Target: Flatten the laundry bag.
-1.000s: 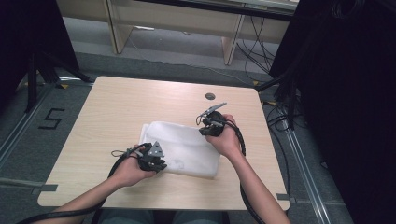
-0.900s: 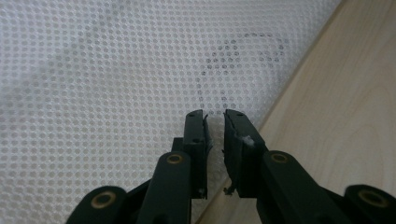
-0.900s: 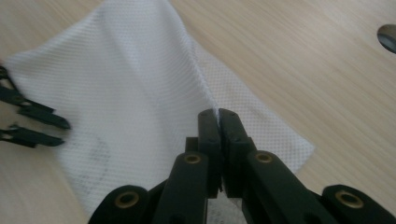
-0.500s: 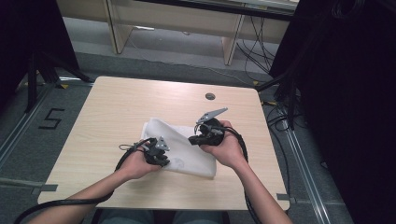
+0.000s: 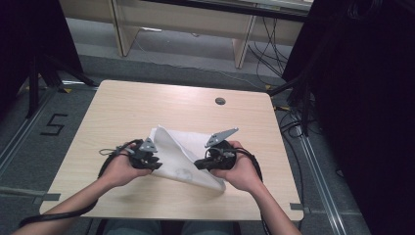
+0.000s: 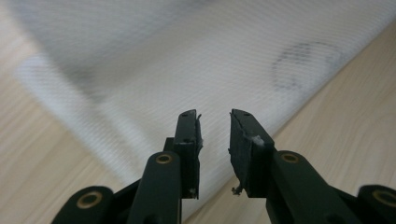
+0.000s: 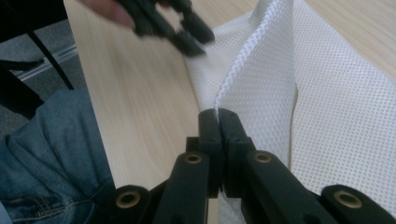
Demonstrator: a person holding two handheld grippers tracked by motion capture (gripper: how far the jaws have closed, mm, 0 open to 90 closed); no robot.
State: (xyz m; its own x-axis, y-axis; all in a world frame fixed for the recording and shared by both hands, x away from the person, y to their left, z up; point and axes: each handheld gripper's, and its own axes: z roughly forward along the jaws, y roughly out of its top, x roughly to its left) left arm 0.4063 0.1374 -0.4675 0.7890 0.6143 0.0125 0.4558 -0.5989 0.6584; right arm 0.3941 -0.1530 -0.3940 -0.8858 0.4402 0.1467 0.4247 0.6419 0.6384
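Your left gripper (image 6: 215, 128) has just opened its fingers, nothing between them now, letting go of the white mesh cloth (image 5: 188, 154) just ahead on the tabletop (image 5: 147, 105), while your right gripper (image 7: 218, 122) fingers, clamped on its raised edge, carry the fold over.

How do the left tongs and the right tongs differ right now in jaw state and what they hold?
The left tongs stand open with a gap and nothing pinched, having just been opening above the white mesh cloth; the right tongs are shut on a raised fold of that cloth. The left point at flat cloth, while the right lift its edge off the light wooden table. Both have black jaws.
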